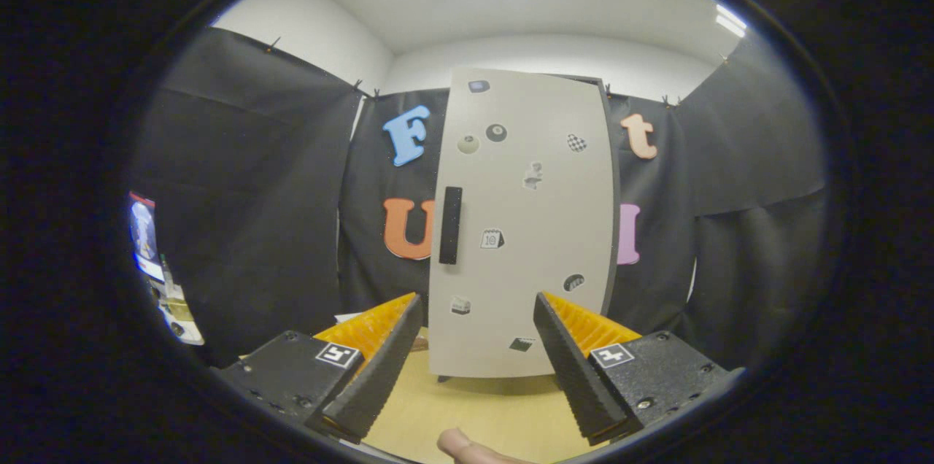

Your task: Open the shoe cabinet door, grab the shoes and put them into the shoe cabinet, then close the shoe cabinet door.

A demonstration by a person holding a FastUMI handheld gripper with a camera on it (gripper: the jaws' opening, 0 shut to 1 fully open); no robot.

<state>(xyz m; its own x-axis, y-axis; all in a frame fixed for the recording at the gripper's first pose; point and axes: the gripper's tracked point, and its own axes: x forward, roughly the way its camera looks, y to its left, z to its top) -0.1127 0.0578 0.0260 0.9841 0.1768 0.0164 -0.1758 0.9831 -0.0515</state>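
Black-draped booth walls back a wooden table [474,413] on which the shoe cabinet [525,230] stands, its door closed, handle [450,225] at the left edge. Gripper [478,354] — fingers spread wide, holding nothing — faces the door from short range. Closed door fits either stage — shoes awaiting stowage or already inside.

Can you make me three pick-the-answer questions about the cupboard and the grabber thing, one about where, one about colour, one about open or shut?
1. Where is the handle on the cabinet door?
A. along its left edge
B. in its middle
C. along its top

2. What colour is the handle?
A. white
B. black
C. orange

3. How are the fingers of the gripper?
A. shut on the handle
B. shut on a shoe
C. spread apart, holding nothing

Answers: 1 A, the bar runs upright by the door's left edge. 2 B, it is dark against the pale door. 3 C, the cabinet and wooden table show through the gap.
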